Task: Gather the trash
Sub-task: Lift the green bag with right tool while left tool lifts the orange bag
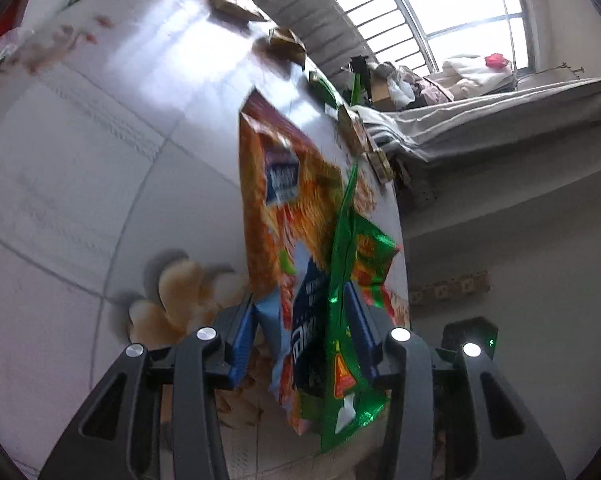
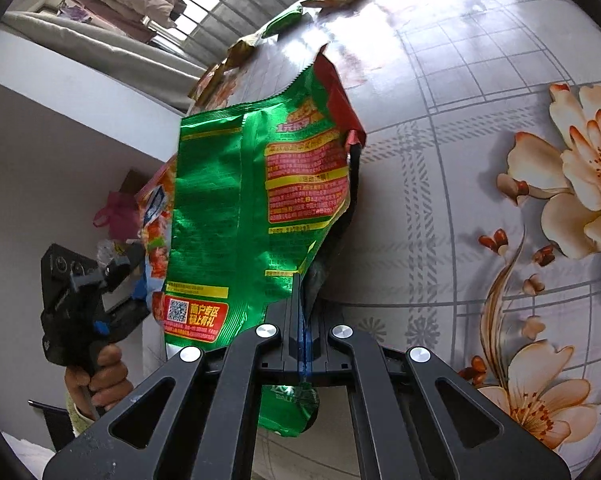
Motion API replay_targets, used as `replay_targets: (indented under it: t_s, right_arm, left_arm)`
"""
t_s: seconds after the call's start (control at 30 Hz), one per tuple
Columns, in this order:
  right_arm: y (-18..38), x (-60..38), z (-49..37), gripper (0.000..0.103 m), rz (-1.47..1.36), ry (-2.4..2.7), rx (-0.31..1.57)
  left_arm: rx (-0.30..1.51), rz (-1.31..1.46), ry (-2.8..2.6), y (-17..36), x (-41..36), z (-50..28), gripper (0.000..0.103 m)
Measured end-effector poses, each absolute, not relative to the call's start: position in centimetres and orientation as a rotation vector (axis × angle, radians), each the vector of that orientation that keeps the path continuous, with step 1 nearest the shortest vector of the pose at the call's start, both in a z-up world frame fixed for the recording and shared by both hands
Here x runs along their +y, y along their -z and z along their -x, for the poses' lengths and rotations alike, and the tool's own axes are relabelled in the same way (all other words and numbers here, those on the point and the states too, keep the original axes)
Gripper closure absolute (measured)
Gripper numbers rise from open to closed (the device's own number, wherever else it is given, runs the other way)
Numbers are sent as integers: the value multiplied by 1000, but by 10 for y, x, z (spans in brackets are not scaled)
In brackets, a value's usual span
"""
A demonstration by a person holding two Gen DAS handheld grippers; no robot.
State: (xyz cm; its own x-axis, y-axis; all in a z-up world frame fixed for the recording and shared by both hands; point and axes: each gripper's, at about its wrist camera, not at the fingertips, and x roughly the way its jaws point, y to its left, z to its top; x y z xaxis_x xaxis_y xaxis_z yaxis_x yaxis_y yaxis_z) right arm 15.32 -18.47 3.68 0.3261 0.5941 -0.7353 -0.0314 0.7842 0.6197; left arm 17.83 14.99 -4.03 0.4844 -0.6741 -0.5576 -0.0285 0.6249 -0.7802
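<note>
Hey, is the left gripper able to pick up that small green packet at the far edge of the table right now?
Probably not yet. The left gripper already has an orange snack bag and a green wrapper between its jaws, and the small green packet lies well beyond them across the table.

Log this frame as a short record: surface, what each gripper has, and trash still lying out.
surface: table with a floral, gridded cover
right gripper: shut on the green wrapper
left gripper: orange snack bag and the green wrapper between its jaws; pad contact unclear
trash left: small packets along the table's far edge
person: one hand on the left gripper's handle
</note>
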Motion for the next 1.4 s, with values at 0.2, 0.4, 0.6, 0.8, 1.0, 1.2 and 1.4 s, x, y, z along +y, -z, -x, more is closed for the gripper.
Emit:
replay_targets:
  t_s: [0.2, 0.4, 0.6, 0.8, 1.0, 1.2, 1.4]
  right_arm:
    - [-33, -198, -149, 103, -604, -453, 1178]
    - [-35, -214, -143, 103, -643, -455, 1155]
    - [-37, -245, -133, 103, -790, -477, 1107]
    - [-48, -278, -120, 103, -863, -465, 1034]
    - [-53, -300, -105, 103, -902, -447, 980]
    - [-56, -310, -92, 103, -921, -421, 946]
    - [-57, -320, -86, 103, -928, -412, 920]
  left_arm:
    - [1023, 583, 371, 35, 123, -170, 86]
    - [972, 395, 358, 18, 100, -164, 93]
    - [880, 190, 327, -7, 73, -154, 96]
    - [819, 103, 346, -24, 59, -146, 97]
    - [777, 62, 376, -37, 42, -142, 98]
    - [738, 34, 390, -50, 30, -142, 99]
    - [713, 14, 399, -56, 23, -140, 100]
